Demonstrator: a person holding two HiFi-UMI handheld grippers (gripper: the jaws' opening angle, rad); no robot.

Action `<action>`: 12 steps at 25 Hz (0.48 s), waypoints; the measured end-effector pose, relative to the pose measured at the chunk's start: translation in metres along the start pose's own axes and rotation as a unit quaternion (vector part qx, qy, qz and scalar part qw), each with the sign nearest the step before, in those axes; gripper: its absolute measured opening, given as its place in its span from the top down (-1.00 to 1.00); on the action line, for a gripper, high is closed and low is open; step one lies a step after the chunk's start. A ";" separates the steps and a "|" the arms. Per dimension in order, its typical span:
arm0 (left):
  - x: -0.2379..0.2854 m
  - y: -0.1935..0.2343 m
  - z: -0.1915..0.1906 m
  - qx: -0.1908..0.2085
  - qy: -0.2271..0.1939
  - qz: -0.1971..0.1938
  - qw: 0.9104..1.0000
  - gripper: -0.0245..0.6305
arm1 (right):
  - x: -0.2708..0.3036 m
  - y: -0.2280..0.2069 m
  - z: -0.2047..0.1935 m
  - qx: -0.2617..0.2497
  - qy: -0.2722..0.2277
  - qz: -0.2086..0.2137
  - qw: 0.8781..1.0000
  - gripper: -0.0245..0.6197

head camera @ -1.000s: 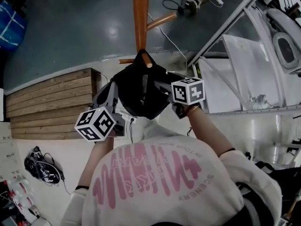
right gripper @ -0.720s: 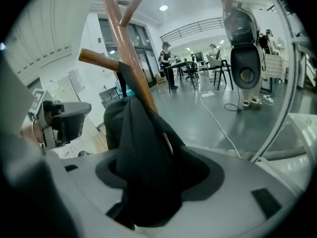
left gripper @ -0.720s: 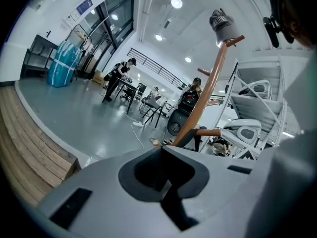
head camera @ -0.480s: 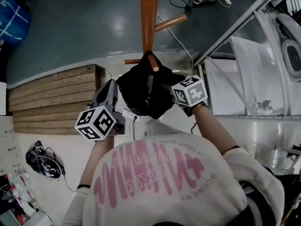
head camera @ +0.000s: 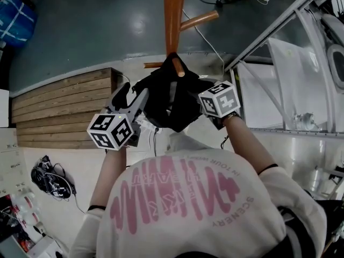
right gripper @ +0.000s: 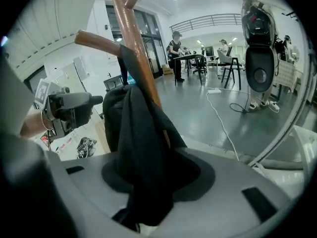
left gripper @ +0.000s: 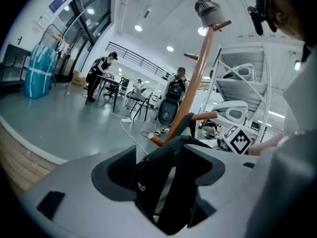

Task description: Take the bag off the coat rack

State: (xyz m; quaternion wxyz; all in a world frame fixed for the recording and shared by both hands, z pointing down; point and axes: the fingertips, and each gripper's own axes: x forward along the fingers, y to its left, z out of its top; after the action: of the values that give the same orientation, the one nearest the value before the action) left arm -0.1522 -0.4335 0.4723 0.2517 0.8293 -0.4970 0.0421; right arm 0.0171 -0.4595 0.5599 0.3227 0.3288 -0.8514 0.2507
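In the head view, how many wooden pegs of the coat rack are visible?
3. One peg juts right from the pole; a short peg points left, just above the black bag; a third peg carries the bag's strap. Others may be hidden behind the bag.

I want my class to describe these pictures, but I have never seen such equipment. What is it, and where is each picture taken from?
A person holds a two-jawed hand tool, a gripper, in each hand; the patterned cubes belong to them. The head view comes from a camera on the person's head, looking down. Each gripper view comes from a camera riding on that tool. No table is involved: a black bag hangs from a peg of a wooden coat rack. The left gripper has just been opening; bag fabric lies between its jaws, unsqueezed. The right gripper has just been closing and appears to pinch a fold of the bag.
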 end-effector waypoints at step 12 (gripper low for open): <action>0.058 -0.003 -0.037 0.110 0.118 -0.042 0.986 -0.37 | -0.001 -0.003 0.003 -0.011 -0.001 0.010 1.000 0.40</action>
State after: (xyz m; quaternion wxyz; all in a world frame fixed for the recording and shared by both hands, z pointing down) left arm -0.1135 -0.4621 0.5218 0.2175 0.8614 -0.4209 0.1831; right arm 0.0189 -0.4633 0.5579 0.3227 0.3171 -0.8577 0.2442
